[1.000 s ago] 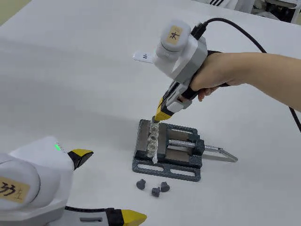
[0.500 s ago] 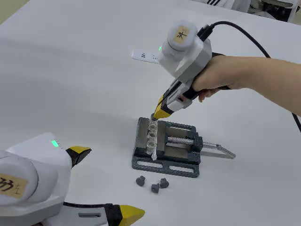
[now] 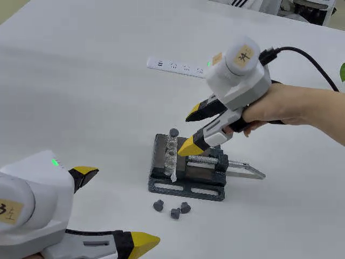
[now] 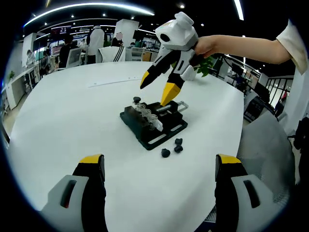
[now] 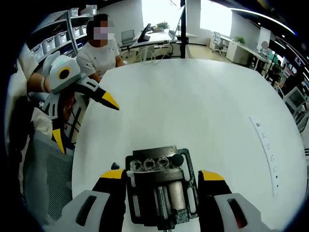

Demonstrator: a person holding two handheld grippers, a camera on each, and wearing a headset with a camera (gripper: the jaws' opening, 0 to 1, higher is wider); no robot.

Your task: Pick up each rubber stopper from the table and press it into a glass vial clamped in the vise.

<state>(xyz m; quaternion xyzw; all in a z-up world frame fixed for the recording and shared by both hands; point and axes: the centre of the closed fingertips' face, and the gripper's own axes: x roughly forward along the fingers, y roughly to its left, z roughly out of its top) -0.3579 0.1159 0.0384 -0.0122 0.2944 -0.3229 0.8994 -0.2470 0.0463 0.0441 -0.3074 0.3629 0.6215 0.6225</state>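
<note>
Our right tongs (image 3: 185, 135), apart like the left tongs (image 3: 125, 205), partly hide the vise (image 3: 186, 190); its vials (image 3: 171, 156) stand upright, their row running away from us

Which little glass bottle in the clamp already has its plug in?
Find the dark vise on the white table. A row of glass vials stands clamped in it. Yours is the end vial farthest from the loose stoppers: it alone wears a dark stopper; its neighbours are open.
</note>
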